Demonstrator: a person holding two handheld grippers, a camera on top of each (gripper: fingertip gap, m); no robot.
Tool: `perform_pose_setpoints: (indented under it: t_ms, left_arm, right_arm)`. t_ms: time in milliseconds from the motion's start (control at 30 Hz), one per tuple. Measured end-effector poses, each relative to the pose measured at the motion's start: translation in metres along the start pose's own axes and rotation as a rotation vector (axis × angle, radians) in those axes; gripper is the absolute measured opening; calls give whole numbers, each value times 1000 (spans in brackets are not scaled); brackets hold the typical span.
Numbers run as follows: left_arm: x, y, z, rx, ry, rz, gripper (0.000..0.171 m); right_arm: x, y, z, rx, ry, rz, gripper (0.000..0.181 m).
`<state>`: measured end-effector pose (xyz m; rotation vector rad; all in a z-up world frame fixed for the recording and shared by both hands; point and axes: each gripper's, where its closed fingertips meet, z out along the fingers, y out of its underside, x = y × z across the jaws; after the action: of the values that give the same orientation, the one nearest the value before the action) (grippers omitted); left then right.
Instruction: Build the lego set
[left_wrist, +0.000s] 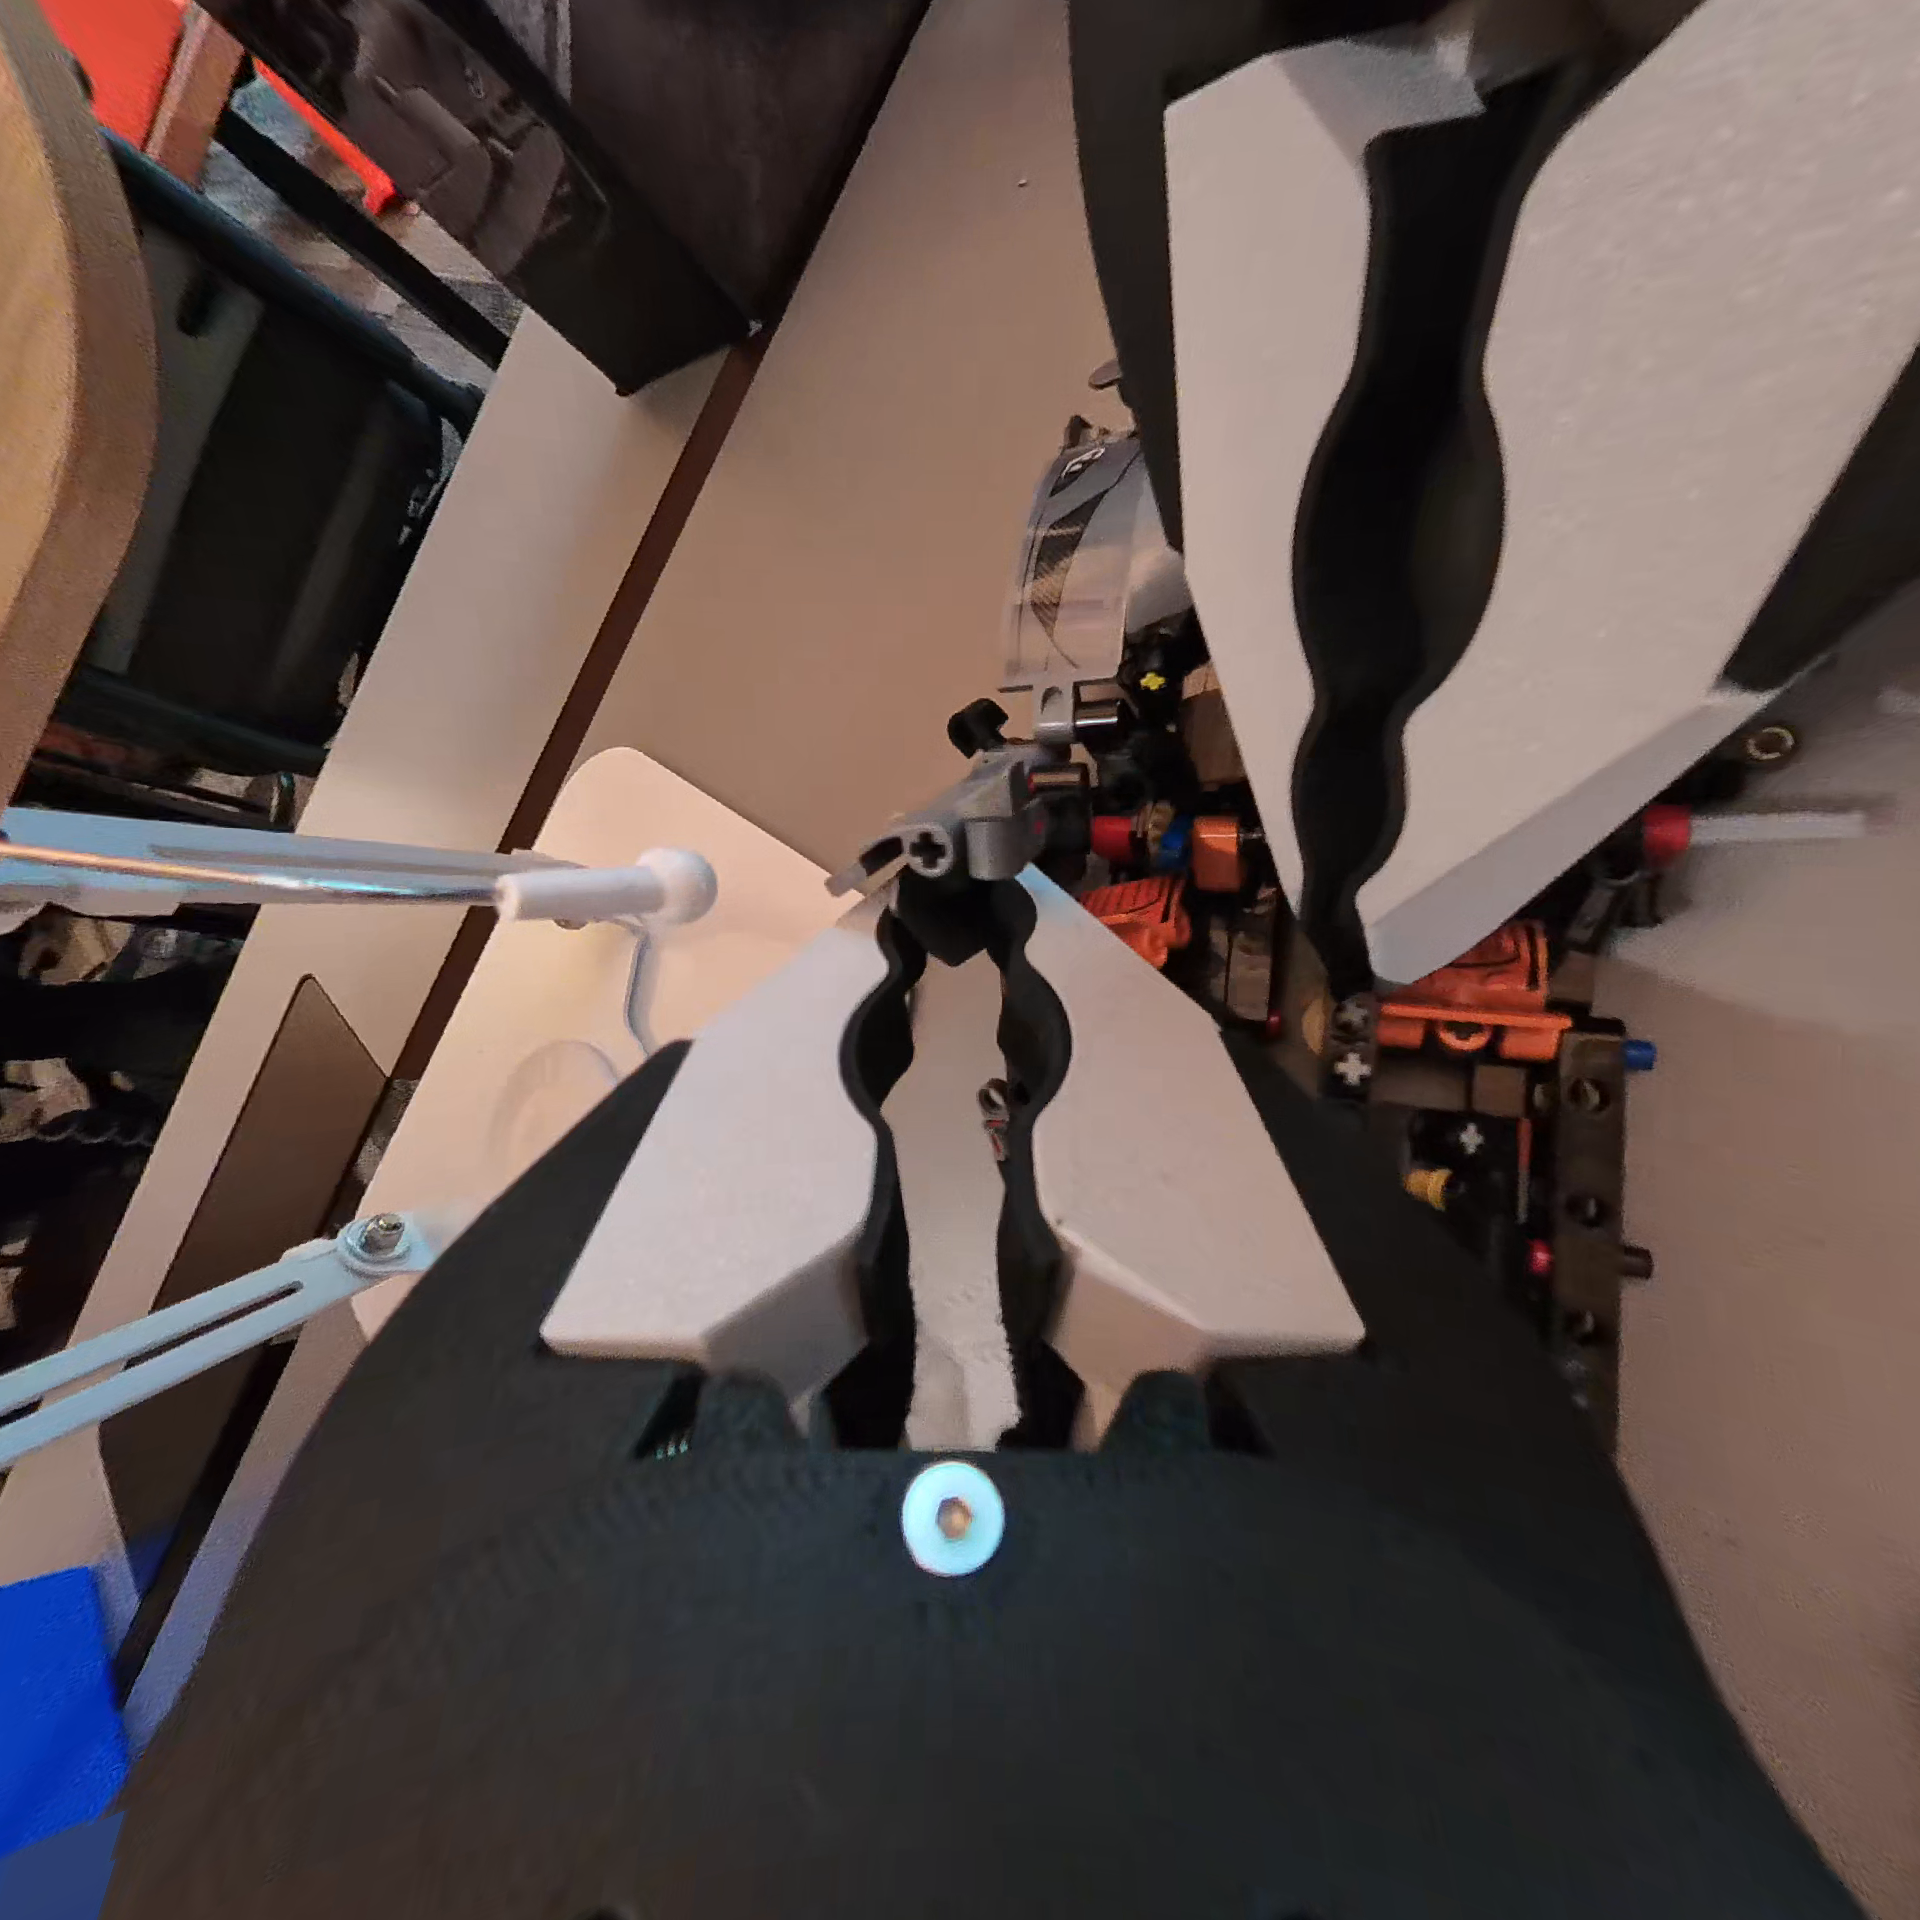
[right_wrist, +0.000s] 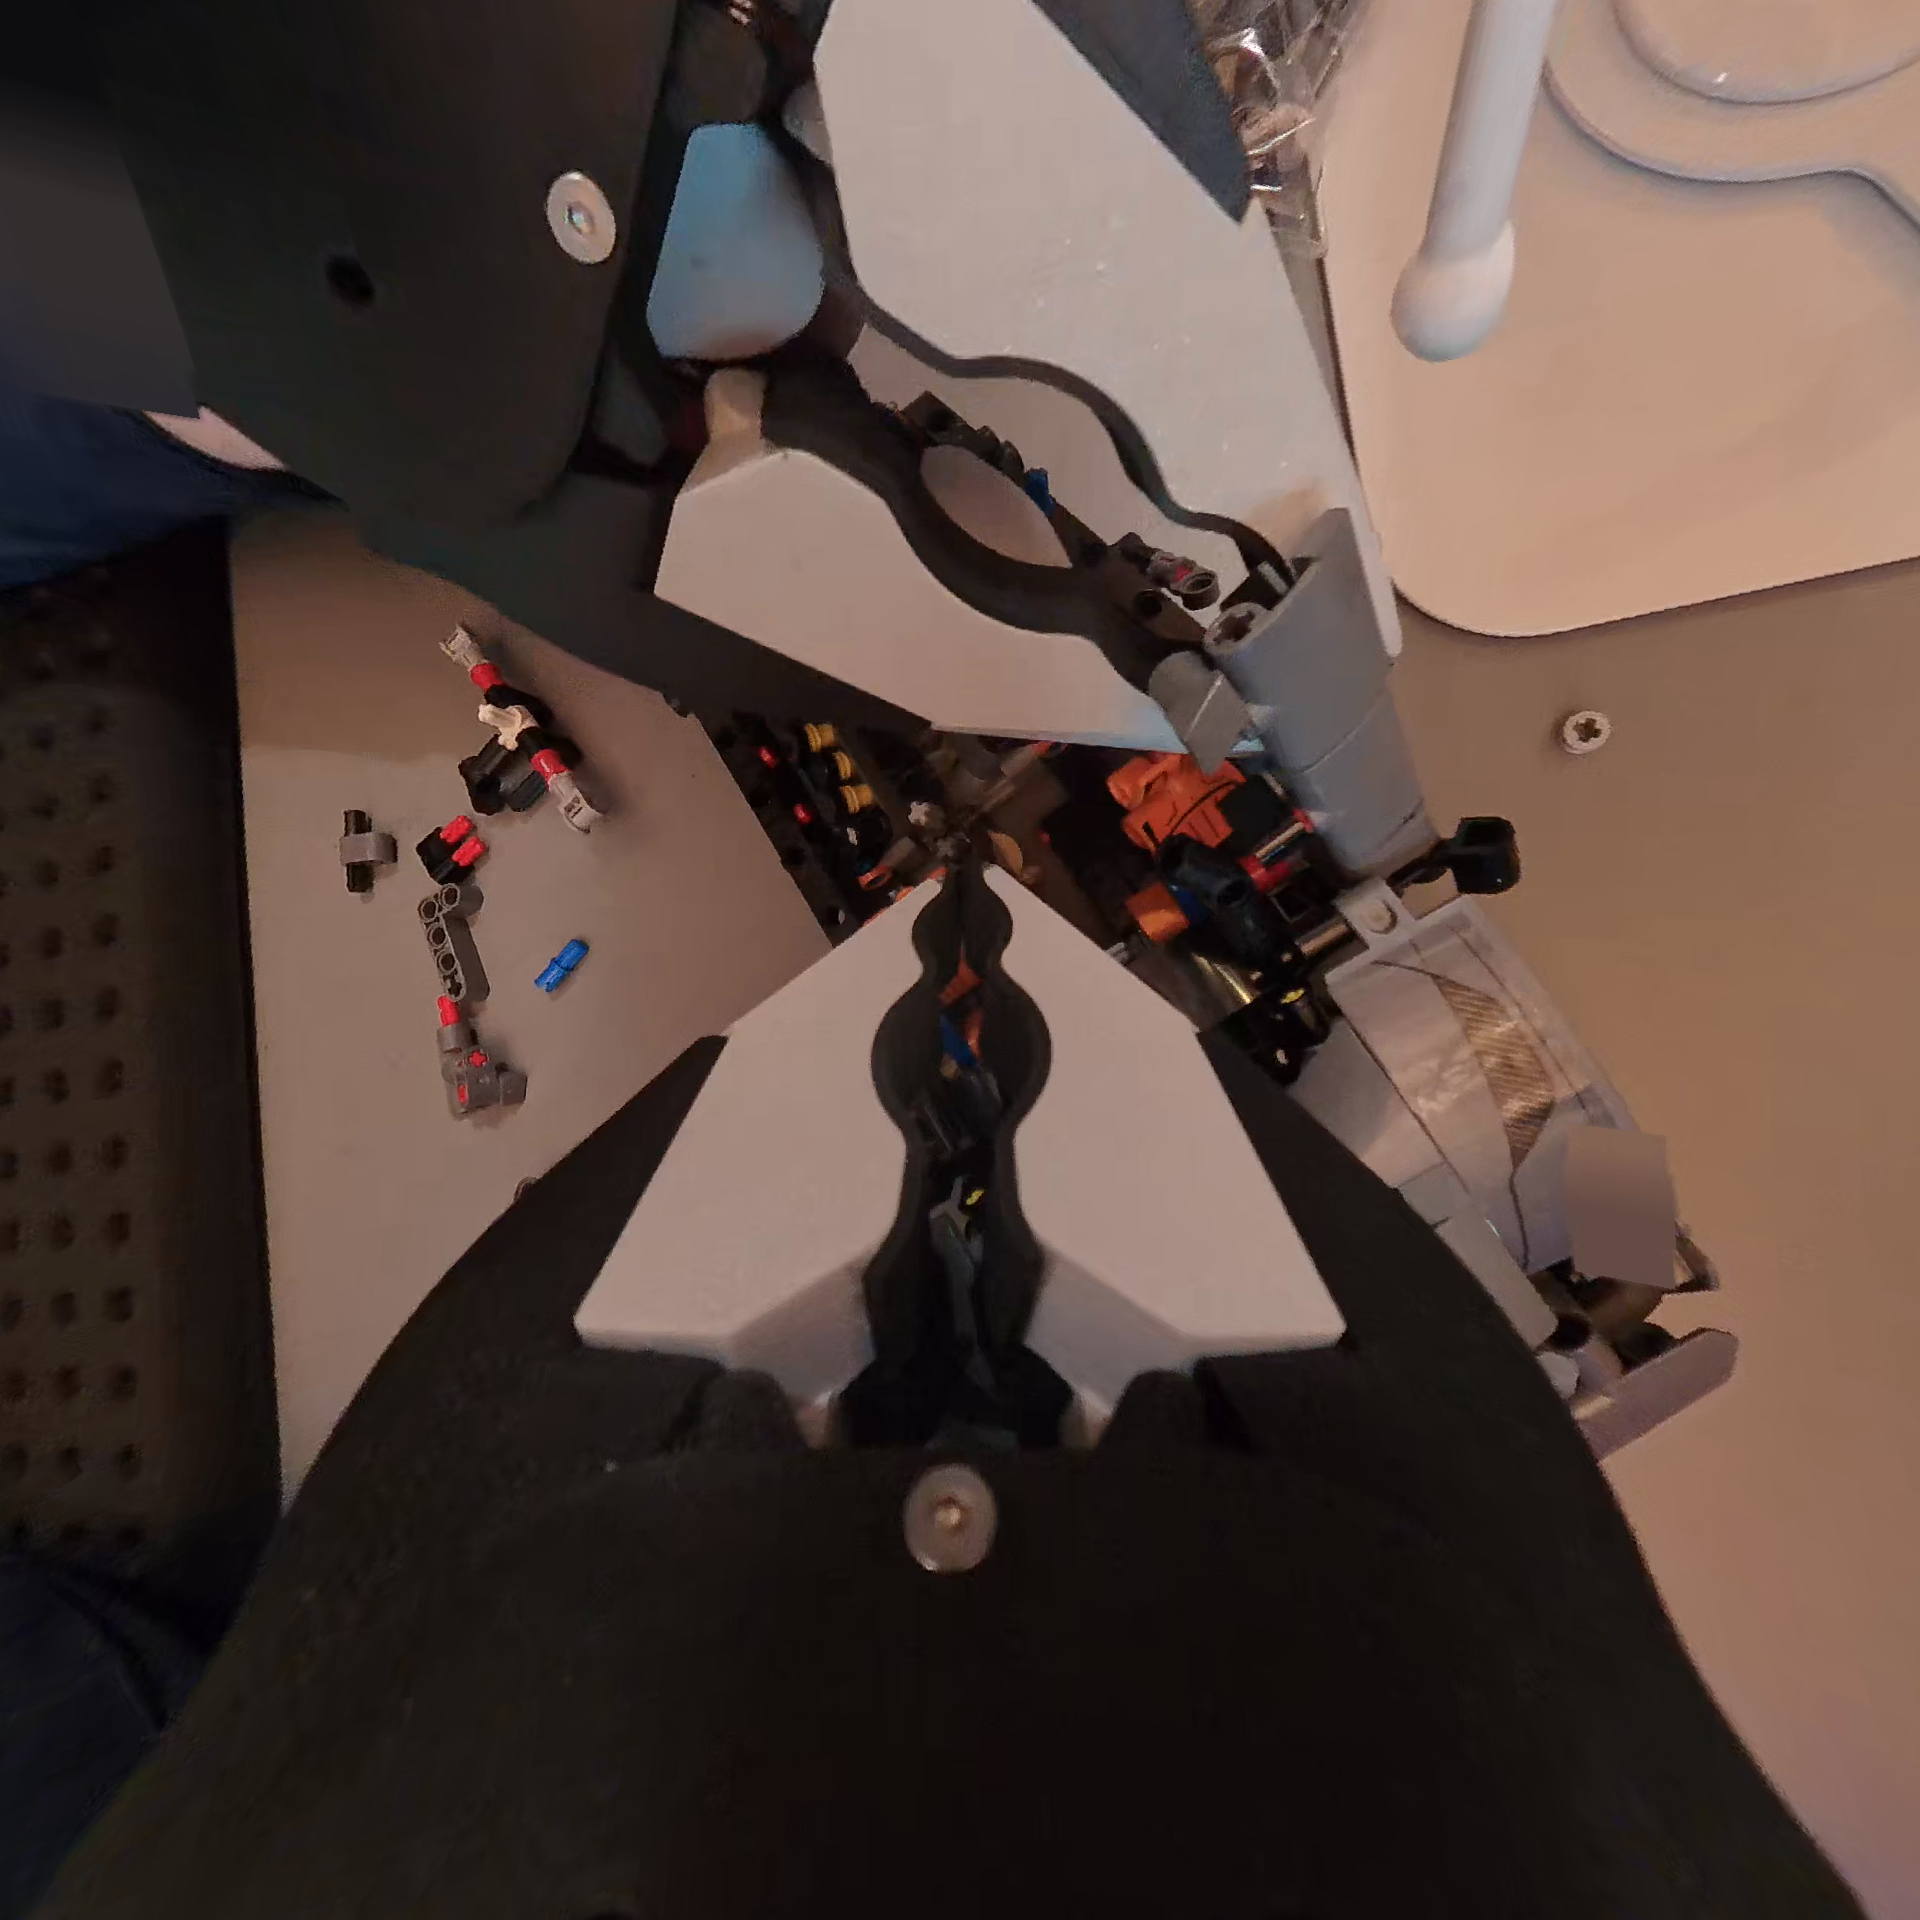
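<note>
Both sets of jaws grip: the left gripper (left_wrist: 948, 920) pinches a black connector (left_wrist: 943, 914) on the Lego model (left_wrist: 1455, 1039) lying on the table (left_wrist: 831, 468), while the right gripper (right_wrist: 961, 883) is clenched at the model's middle (on which part is unclear). Opposing pulls could pop joints apart.

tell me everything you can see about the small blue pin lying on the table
The blue pin is a short, glossy plastic connector, cylindrical with a slight collar near its middle. It lies flat on the grey table, angled diagonally, apart from everything: the grey holed beam sits just to its left without touching. Neither gripper is near it.
</note>
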<state>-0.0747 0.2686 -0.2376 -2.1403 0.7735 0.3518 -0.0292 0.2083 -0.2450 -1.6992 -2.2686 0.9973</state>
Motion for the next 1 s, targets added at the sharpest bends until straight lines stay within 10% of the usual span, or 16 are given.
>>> perform_pose_setpoints:
  t_ms: [267,467,667,833,1000]
  left_arm:
    - [-13,11,15,65,200,-421,3]
    - [-9,22,4,41,289,-410,1]
    - [18,10,-5,58,402,-303,2]
    - [25,2,-9,71,376,-214,4]
    - [31,-5,1,107,417,-259,11]
  right_arm:
    - [-24,18,39,-116,-152,-11,0]
    - [-18,-8,-22,-59,42,-52,0]
    - [45,4,-61,-84,392,79,39]
    - [59,27,-36,-162,371,160,88]
    - [60,27,-35,-135,363,171,88]
